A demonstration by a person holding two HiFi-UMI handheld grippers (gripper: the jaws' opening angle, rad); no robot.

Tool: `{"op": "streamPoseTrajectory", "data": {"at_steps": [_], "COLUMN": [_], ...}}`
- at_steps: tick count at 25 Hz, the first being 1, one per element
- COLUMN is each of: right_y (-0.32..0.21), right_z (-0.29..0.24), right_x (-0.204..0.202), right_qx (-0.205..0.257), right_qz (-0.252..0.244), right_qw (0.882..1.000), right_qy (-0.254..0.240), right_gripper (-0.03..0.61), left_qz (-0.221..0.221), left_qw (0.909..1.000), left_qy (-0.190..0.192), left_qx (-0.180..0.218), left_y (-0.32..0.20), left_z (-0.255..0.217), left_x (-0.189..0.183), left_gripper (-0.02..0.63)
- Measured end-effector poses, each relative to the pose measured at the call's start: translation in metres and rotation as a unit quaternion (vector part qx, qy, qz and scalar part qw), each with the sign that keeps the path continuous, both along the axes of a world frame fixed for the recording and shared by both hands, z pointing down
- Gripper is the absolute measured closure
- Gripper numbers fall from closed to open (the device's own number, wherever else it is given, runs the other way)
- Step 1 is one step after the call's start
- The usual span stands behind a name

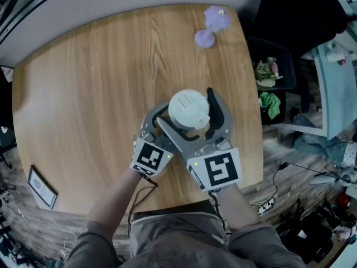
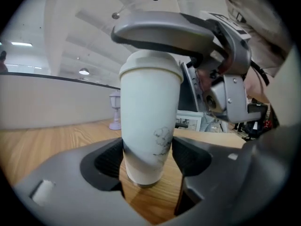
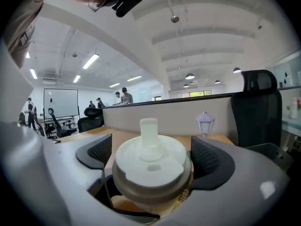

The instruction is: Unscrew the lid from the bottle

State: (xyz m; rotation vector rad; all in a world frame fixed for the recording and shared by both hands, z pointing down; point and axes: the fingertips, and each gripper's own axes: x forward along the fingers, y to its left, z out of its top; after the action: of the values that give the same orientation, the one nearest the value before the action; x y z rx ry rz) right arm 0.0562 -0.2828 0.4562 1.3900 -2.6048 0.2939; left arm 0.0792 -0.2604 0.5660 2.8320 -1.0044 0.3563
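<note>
A white bottle (image 2: 149,121) stands upright on the wooden table (image 1: 83,94), near its front edge. My left gripper (image 2: 148,157) is shut on the bottle's lower body, a pad pressing each side. The white lid (image 1: 188,109) with a short spout (image 3: 149,131) sits on top of the bottle. My right gripper (image 1: 185,106) straddles the lid (image 3: 150,161) from the near side. It is open, with a gap showing between the left pad and the lid's rim. In the left gripper view the right gripper's jaw arches over the lid (image 2: 150,65).
A small lilac lantern ornament (image 1: 212,27) stands at the table's far right, well beyond the bottle. A black chair (image 1: 273,66) with green things on it sits off the table's right edge. A framed picture (image 1: 42,186) lies on the floor at left.
</note>
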Motion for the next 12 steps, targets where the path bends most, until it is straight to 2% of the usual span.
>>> {"op": "streamPoseTrajectory", "data": {"at_steps": [3, 6, 9, 12], "right_y": [-0.003, 0.0, 0.007, 0.016], "right_z": [0.003, 0.005, 0.005, 0.006], "right_x": [0.002, -0.001, -0.008, -0.01], "right_qx": [0.003, -0.008, -0.023, -0.019], "right_qz": [-0.002, -0.044, -0.132, -0.239], "right_qw": [1.0, 0.999, 0.991, 0.971], "right_qy": [0.008, -0.001, -0.009, 0.005], "right_gripper": [0.07, 0.086, 0.087, 0.089], "left_qz": [0.001, 0.02, 0.052, 0.094], "left_qw": [1.0, 0.9998, 0.9986, 0.9955], "left_qy": [-0.002, -0.007, -0.008, -0.012], "left_qx": [0.0, -0.003, -0.005, -0.004], "left_y": [0.0, 0.002, 0.005, 0.006], "left_z": [0.0, 0.001, 0.001, 0.001], "left_x": [0.001, -0.001, -0.003, -0.002], "left_gripper": [0.29, 0.293, 0.295, 0.296]}}
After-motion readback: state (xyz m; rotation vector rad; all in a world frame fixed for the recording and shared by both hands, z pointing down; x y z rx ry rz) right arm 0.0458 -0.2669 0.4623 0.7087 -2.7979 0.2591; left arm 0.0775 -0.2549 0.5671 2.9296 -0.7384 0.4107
